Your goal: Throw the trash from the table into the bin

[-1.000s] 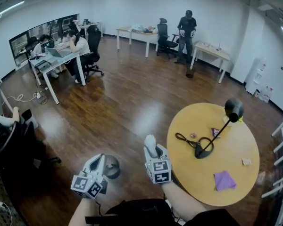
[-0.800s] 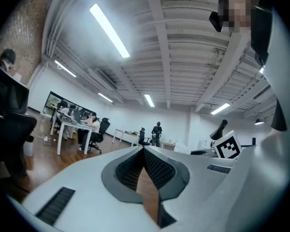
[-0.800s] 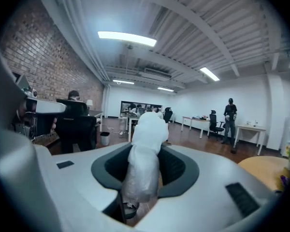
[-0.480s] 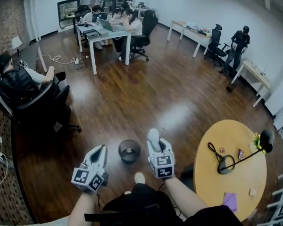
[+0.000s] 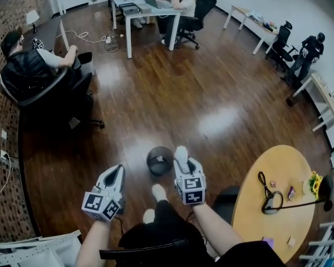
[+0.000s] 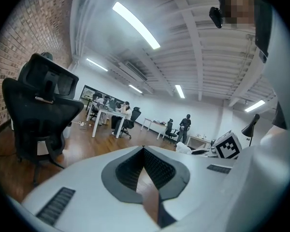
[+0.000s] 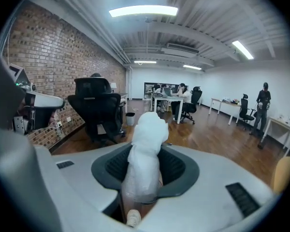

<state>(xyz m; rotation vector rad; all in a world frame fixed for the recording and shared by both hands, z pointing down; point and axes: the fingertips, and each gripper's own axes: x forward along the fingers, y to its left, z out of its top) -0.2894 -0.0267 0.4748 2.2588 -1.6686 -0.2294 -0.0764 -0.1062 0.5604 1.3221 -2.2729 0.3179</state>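
step: trash delivery | right tongs (image 7: 145, 167) clamped on white paper wad (image 7: 146, 134) | left tongs (image 6: 144, 150) closed, empty | next: hold wad above bin (image 5: 158, 161), release

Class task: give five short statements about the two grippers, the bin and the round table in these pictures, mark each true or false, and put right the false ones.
1. The right gripper holds a white crumpled wad between its fingers. True.
2. The left gripper is wide open. False: its fingers are together, with nothing between them.
3. The dark round mesh bin stands on the brown wooden floor, just ahead of the right gripper. True.
4. The white crumpled wad lies inside the bin. False: it is in the right gripper's grip.
5. The black desk lamp stands on the floor. False: it stands on the round wooden table.
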